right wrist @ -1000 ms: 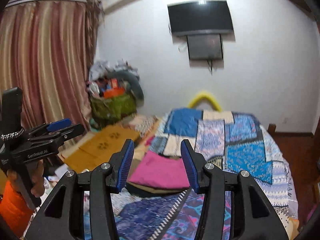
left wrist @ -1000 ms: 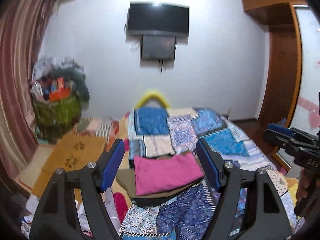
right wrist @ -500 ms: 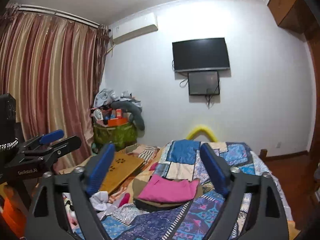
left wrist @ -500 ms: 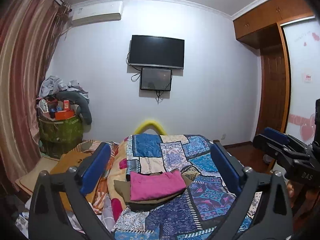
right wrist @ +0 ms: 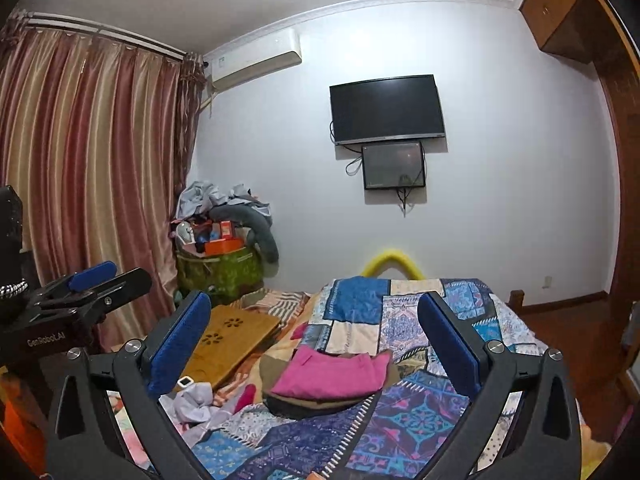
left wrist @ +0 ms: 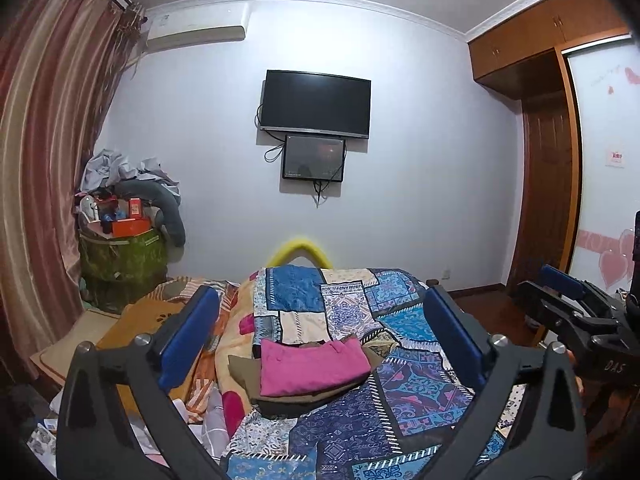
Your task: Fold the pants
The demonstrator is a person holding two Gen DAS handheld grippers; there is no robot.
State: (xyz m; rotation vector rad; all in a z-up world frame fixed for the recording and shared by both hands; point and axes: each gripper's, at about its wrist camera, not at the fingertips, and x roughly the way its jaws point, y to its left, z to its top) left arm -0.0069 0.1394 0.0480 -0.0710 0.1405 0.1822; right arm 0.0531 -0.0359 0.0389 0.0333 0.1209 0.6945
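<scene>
A: Where are the pants?

B: The pink pants lie folded on top of a brown pile on the patchwork bed cover, well ahead of both tools.

A: And the grippers?

B: The left gripper is spread wide, empty. The right gripper is the same, raised above the bed.

A: So which step?

B: The fold looks finished, I'd judge. Next means reaching for another garment or squaring the stack.

Brown garments mostly hidden under folded pink pants; count unclear. Right gripper cut off by frame edge in left wrist view. Bed's near end out of frame.
</scene>
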